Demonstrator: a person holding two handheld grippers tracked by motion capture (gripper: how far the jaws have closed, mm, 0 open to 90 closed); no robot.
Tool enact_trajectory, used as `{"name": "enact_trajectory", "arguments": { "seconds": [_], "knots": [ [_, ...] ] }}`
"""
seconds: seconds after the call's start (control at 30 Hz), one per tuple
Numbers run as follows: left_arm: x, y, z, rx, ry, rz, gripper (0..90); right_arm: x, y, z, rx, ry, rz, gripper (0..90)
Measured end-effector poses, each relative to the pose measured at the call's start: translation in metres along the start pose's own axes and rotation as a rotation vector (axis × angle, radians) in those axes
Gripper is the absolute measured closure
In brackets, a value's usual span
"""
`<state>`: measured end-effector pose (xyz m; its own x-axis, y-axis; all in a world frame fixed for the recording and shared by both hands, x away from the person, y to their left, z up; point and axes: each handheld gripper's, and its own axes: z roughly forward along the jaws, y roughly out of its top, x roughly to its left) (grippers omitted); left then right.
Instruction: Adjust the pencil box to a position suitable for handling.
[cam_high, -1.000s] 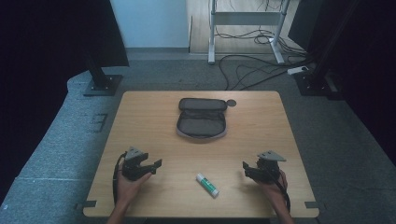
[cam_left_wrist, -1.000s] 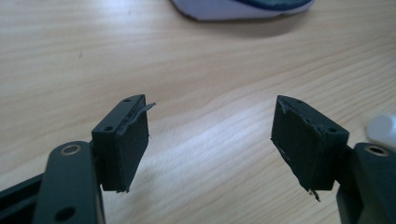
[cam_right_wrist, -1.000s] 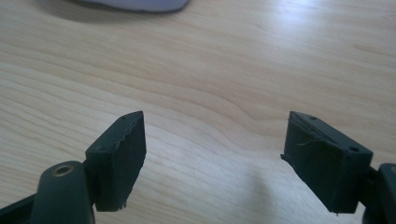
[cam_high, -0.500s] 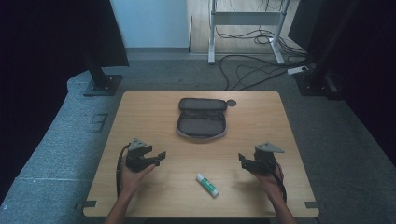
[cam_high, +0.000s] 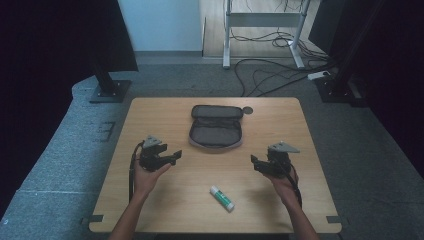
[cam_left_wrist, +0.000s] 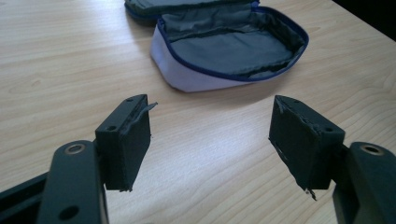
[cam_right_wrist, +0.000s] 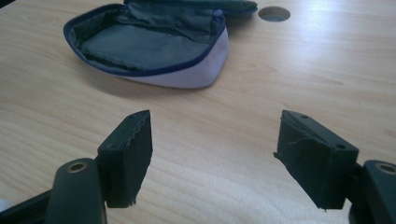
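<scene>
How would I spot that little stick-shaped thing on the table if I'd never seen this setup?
Start at the wooden table and find the open grey pouch in its middle. Come toward the near edge, between the two hand-held grippers: the glue stick lies there alone, a small white tube with green, the only bright object.

Matt wood-grain table (cam_high: 150, 210), cloth pouch (cam_left_wrist: 233, 49) (soft lining), matt blk tongs pads (cam_right_wrist: 130, 156)

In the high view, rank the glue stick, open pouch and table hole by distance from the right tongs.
1. Glue stick, toward the table's near edge, left of the right tongs.
2. Open pouch, table centre.
3. Table hole, beyond the pouch.
</scene>
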<state>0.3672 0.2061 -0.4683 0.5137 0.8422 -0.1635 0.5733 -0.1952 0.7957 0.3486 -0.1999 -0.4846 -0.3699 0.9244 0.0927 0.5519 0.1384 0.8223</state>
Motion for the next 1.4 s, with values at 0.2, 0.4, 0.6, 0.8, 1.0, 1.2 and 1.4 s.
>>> {"name": "enact_trajectory", "arguments": {
  "seconds": [0.2,0.4,0.6,0.8,1.0,1.2,1.4],
  "knots": [
    [-0.001,0.011,0.002,-0.006,-0.008,-0.006,30.4,0.004,0.011,0.003,-0.004,0.009,-0.009,26.1],
    [0.0,0.021,0.004,-0.015,-0.007,-0.021,30.6,0.006,0.022,0.007,-0.002,0.008,-0.016,26.0],
    [0.0,0.027,0.008,-0.022,-0.011,-0.028,31.3,0.01,0.032,0.011,-0.004,0.012,-0.024,26.2],
    [0.0,0.034,0.012,-0.015,-0.004,-0.027,31.5,0.012,0.038,0.018,-0.005,0.008,-0.023,26.2],
    [0.002,0.038,0.019,-0.005,0.009,-0.026,32.2,0.014,0.043,0.026,0.002,0.012,-0.021,26.3],
    [0.004,0.039,0.026,0.013,0.015,-0.029,32.4,0.016,0.047,0.032,0.01,0.009,-0.029,26.4],
    [0.005,0.046,0.031,0.02,0.015,-0.023,32.4,0.017,0.05,0.041,0.02,0.006,-0.033,26.9]
  ]
}}
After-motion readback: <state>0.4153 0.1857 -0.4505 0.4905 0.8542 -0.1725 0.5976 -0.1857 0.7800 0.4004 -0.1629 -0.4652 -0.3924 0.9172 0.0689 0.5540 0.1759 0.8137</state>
